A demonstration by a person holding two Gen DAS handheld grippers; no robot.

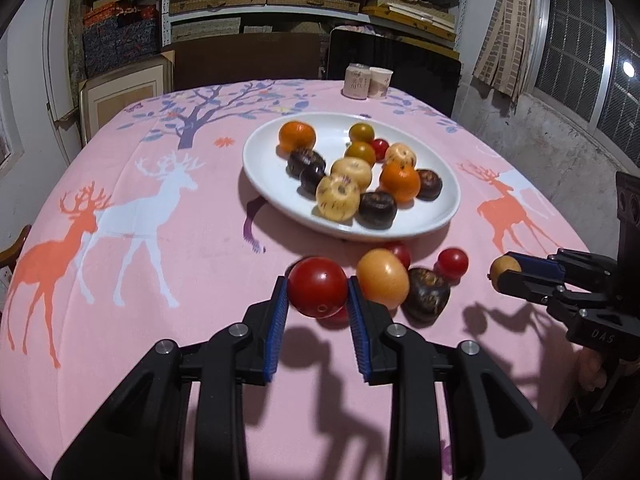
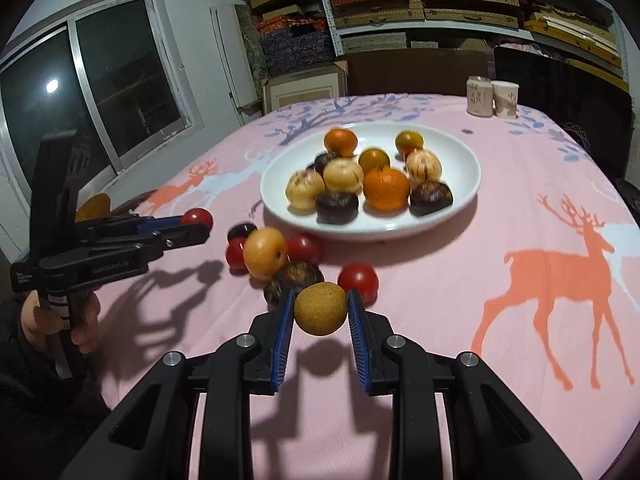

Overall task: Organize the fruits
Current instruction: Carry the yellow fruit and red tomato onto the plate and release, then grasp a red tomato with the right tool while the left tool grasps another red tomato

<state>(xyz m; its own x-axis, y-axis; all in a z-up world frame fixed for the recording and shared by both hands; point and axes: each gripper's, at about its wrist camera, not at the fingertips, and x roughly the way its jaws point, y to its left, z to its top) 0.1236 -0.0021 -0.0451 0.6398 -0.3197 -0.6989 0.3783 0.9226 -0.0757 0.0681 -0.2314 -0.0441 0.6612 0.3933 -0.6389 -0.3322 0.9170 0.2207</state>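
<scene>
Table (image 1: 168,280) under a pink deer-print cloth. White plate (image 1: 268,160) at centre, piled with fruit. Loose fruit (image 1: 382,278) in a cluster on the cloth just in front of the plate's near rim. Left tool (image 1: 318,300) clenched on a red tomato (image 1: 318,286), lifted clear of the cloth beside that cluster. Right tool (image 2: 320,312) clenched on a brown-yellow round fruit (image 2: 320,308), also off the cloth, near the cluster.
</scene>
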